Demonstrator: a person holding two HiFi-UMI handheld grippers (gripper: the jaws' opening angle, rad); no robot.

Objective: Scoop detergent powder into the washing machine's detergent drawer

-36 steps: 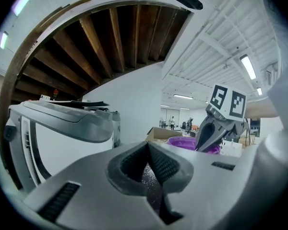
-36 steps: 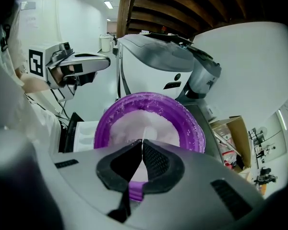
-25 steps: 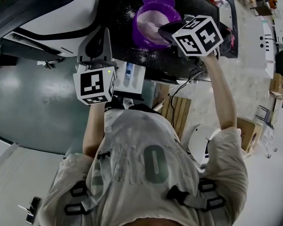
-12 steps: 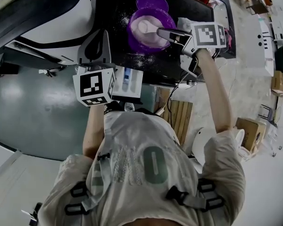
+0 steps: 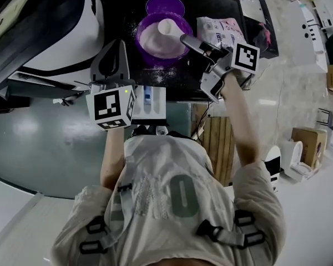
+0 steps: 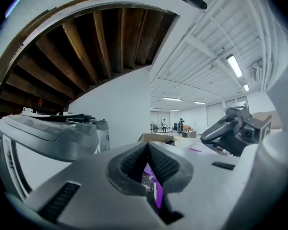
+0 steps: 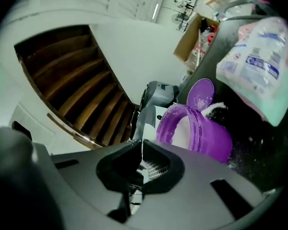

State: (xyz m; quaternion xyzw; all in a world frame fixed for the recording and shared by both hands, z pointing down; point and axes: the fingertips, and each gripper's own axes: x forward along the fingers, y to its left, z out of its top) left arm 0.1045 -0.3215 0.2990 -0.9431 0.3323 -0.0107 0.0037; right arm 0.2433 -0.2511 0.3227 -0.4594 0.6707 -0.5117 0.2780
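Observation:
A purple tub (image 5: 150, 43) of white detergent powder stands on the dark counter, also seen in the right gripper view as the tub (image 7: 216, 138). A white scoop (image 5: 169, 27) lies over the powder. My right gripper (image 5: 185, 38) reaches in from the right and is shut on the scoop's thin white handle (image 7: 151, 169). The white detergent drawer (image 5: 150, 101) sticks out below the counter edge. My left gripper (image 5: 115, 47) hangs left of the tub, above the drawer's left side, shut with nothing in it; its jaws (image 6: 148, 147) meet.
The tub's purple lid (image 5: 165, 5) lies behind it. A detergent bag (image 5: 219, 31) lies right of the tub. Spilled powder (image 5: 158, 75) dots the counter. The white washing machine (image 5: 66, 32) fills the left side. A wooden pallet (image 5: 216, 143) is on the floor.
My right gripper has turned at the wrist and drawn back to the right, and the white scoop has come into sight over the powder. The left gripper has stayed put.

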